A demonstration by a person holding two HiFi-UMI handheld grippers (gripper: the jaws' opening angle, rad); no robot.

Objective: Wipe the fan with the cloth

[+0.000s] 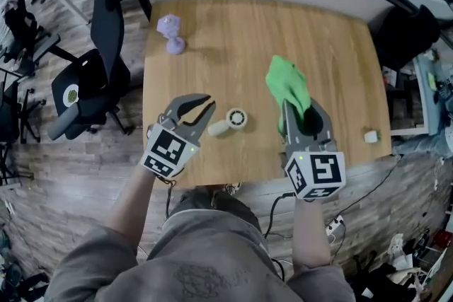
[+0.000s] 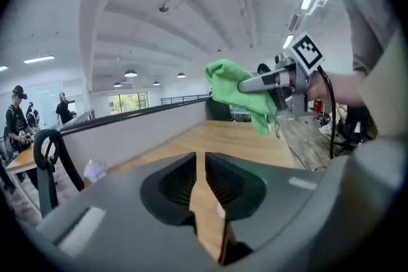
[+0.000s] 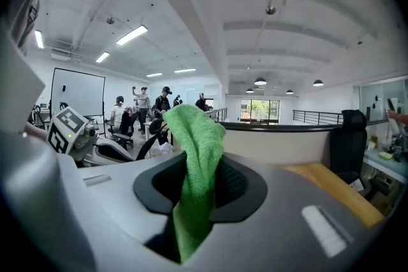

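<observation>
Grey shirt [image 1: 205,251] and two bare forearms fill the bottom of the head view, each hand carrying a pair of tongs with a marker cube behind it.

Beyond them the wooden table [image 1: 248,32] carries the fan [image 1: 236,118], a small white round head with a short pale handle. It lies flat close to the table's near edge.

Well to the left of the fan, off the table's edge, stands a black office chair [image 1: 102,60].

Just left of the fan are the left tongs [image 1: 211,104], their tips pointing towards it but not touching it. In the left gripper view their jaws stand nearly together with only a narrow slit between them. Nothing is in that slit, and bare table wood shows through it.

Right of the fan are the right tongs [image 1: 297,109], well apart from it. They are clamped on the green cloth [image 1: 287,85]. In the right gripper view the cloth runs up between the jaws and flops over above them. In the left gripper view it hangs in the air, clear of the table top. From the head view it spreads out to the right of the fan and beyond it.

Farther back and to the left of the fan sit two lilac lumps [image 1: 171,35], one just behind the other.

Far to the right of the fan, by the table's right edge, lies a small white object [image 1: 371,136], too small to identify.
</observation>
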